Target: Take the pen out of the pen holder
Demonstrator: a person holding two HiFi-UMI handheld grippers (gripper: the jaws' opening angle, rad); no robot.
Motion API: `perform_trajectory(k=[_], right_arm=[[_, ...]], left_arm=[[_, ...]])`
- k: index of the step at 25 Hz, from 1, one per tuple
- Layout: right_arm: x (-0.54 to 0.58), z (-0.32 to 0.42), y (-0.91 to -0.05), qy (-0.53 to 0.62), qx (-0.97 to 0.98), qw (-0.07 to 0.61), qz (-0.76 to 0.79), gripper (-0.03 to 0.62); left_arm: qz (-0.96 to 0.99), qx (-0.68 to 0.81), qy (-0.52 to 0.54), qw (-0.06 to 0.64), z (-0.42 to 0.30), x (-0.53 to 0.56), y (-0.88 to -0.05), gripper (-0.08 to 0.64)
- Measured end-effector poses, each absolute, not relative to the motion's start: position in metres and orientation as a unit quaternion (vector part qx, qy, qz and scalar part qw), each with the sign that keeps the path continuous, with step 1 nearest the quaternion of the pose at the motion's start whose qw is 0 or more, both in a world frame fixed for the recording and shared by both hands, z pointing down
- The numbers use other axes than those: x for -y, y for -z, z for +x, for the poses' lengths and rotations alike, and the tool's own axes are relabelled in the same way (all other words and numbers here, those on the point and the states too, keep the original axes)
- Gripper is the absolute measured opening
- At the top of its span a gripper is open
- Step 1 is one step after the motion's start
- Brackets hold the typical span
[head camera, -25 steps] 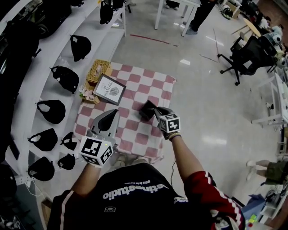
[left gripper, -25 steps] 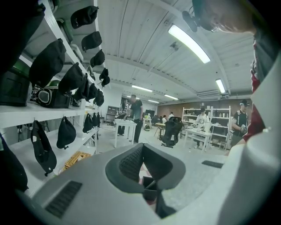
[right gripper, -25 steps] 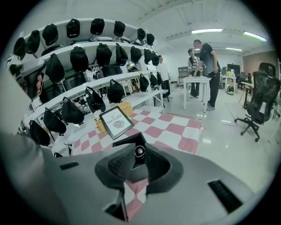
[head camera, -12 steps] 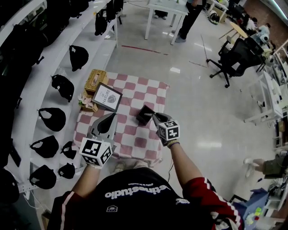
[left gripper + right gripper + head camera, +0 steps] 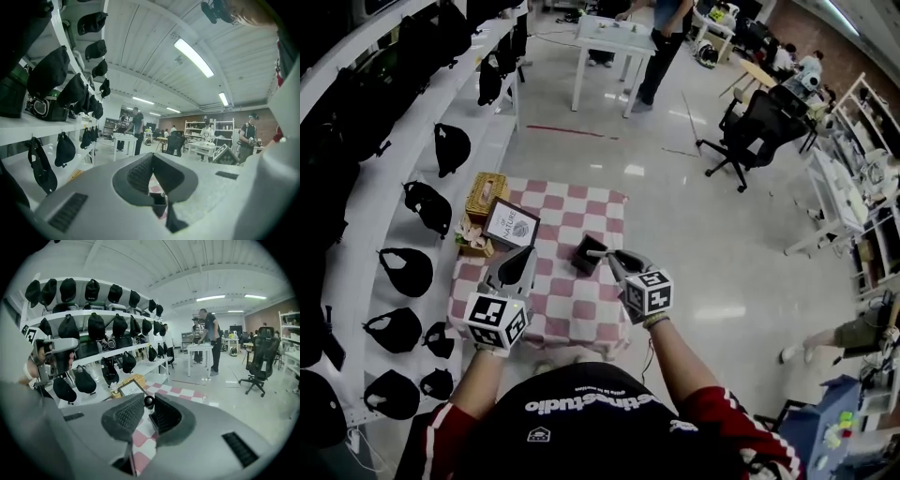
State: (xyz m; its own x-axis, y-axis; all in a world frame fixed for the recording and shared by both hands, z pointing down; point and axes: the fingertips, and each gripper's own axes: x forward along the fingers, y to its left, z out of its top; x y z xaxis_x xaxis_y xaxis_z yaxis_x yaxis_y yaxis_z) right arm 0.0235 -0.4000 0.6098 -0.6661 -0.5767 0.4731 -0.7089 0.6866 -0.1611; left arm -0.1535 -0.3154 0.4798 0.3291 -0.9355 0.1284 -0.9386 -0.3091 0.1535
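A black square pen holder (image 5: 581, 256) stands on the red-and-white checked cloth of a small table (image 5: 600, 211). My right gripper (image 5: 607, 255) is raised just right of and above the holder, shut on a pen (image 5: 594, 252). In the right gripper view the pen's round dark end (image 5: 148, 402) shows between the pads of that gripper (image 5: 149, 400), with the holder (image 5: 153, 419) below. My left gripper (image 5: 523, 261) hovers over the cloth's left side, shut with nothing in it. Its tips meet in the left gripper view (image 5: 152, 155).
A framed sign (image 5: 510, 223), a wicker tissue box (image 5: 485, 192) and small flowers (image 5: 470, 234) sit at the table's left edge. White shelves with black caps (image 5: 422, 202) run along the left. An office chair (image 5: 752, 127) and a white table (image 5: 614, 33) stand farther off.
My right gripper has risen with the pen, lifting it up out of the holder. The left gripper has lifted slightly. The head view now takes in more of the room.
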Motion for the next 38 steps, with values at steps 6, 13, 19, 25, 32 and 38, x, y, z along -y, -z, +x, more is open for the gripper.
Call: perform_trajectory(k=[6,13,19,25,32,38], right_arm=[[0.37,0.018,-0.562,-0.172,0.897,0.156,0.377,0.071],[0.336,0.021,-0.517,-0.171,0.891,0.126,0.401,0.071],[0.314,0.018,-0.491,-0.157,0.885,0.093,0.428,0.071],[0.293,0.016,-0.46,-0.136,0.885,0.059,0.442,0.071],[0.274,0.018,-0.418,-0.101,0.882,0.021,0.459,0.071],[0.266,0.018,-0.402,-0.081,0.879,-0.003,0.469,0.071]], left_arm=[[0.816,0.57,-0.003,0.102,-0.165,0.313,-0.475,0.005],[0.836,0.54,0.003,0.093,-0.17,0.295,-0.46,0.005],[0.864,0.499,0.002,0.068,-0.167,0.277,-0.445,0.005],[0.872,0.487,0.02,0.048,-0.167,0.275,-0.429,0.005],[0.88,0.47,0.039,0.054,-0.163,0.27,-0.42,0.005],[0.881,0.468,0.054,0.045,-0.17,0.263,-0.403,0.005]])
